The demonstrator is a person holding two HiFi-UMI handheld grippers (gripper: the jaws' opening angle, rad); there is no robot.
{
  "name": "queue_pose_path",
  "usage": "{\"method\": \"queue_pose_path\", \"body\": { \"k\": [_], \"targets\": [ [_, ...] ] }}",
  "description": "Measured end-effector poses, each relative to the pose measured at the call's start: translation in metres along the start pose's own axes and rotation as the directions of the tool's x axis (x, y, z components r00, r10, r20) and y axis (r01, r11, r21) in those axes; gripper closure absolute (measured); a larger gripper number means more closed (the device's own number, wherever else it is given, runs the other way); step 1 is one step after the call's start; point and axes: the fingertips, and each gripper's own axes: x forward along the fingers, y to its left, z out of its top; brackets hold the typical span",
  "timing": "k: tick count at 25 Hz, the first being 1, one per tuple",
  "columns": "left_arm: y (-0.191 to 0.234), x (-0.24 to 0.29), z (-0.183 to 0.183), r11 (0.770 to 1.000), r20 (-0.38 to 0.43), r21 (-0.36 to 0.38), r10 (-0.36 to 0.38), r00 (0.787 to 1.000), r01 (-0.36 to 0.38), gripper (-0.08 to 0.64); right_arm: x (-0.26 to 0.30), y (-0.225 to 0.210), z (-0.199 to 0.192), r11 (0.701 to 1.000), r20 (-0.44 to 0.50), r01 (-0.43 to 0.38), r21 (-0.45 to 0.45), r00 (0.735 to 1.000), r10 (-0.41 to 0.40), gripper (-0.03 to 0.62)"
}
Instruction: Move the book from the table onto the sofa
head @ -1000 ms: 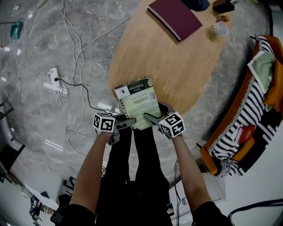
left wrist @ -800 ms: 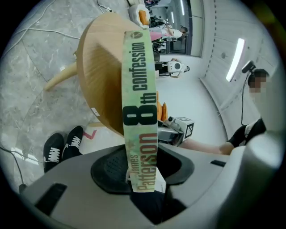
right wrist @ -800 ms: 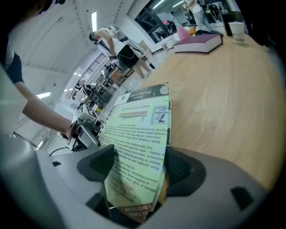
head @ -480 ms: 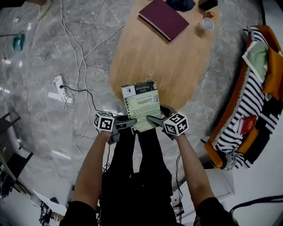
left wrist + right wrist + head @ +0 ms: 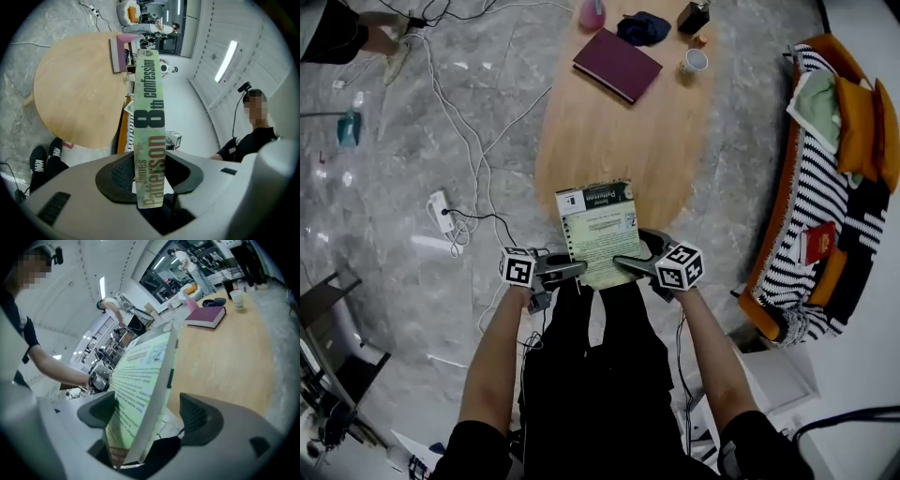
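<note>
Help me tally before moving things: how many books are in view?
2. The green paperback is held up over the table's near edge; the maroon book lies at the table's far end. A red item on the sofa might be a third; cannot tell.

The book [image 5: 598, 232] has a pale green cover with a dark top band and brown-and-black spine lettering. The table [image 5: 609, 141] is light wood, the maroon book [image 5: 617, 65] plain, the cup [image 5: 695, 62] white. The sofa [image 5: 767, 255] is orange under a black-and-white striped throw [image 5: 811, 187]. The floor [image 5: 384, 216] is grey marble.

The right gripper [image 5: 149, 411], its fingers just opened wider, loosely straddles the book [image 5: 140, 380].
</note>
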Motion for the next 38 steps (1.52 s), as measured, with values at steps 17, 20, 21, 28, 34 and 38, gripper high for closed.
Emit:
{"method": "queue_pose_path", "body": {
  "k": [17,20,21,28,34,38],
  "targets": [
    [-0.141,-0.007,0.013,0.979,-0.076,0.070,-0.188,0.979,0.194,0.394,-0.090,0.124,0.059,0.781,0.383,-0.521,0.343,0.837,0.390,0.419],
    [-0.163,-0.007,0.019,0.974,-0.058,0.093,-0.203,0.977,0.208,0.391,-0.103,0.138,0.070,0.771,0.445,-0.556,0.310,0.802,0.399,0.422],
    [-0.169,-0.007,0.021,0.973,-0.052,0.101,-0.205,0.977,0.209,0.391,-0.107,0.141,0.072,0.777,0.453,-0.551,0.304,0.801,0.391,0.422],
    [-0.200,-0.005,0.031,0.964,0.020,0.145,-0.226,0.974,0.221,0.390,-0.129,0.152,0.089,0.807,0.491,-0.528,0.264,0.794,0.358,0.422],
    [-0.210,0.000,0.039,0.959,0.050,0.140,-0.254,0.966,0.245,0.390,-0.138,0.158,0.104,0.812,0.524,-0.538,0.228,0.770,0.363,0.422],
    [-0.212,0.000,0.044,0.954,0.049,0.201,-0.235,0.971,0.221,0.391,-0.139,0.156,0.104,0.827,0.527,-0.514,0.226,0.779,0.340,0.423]
  ]
}}
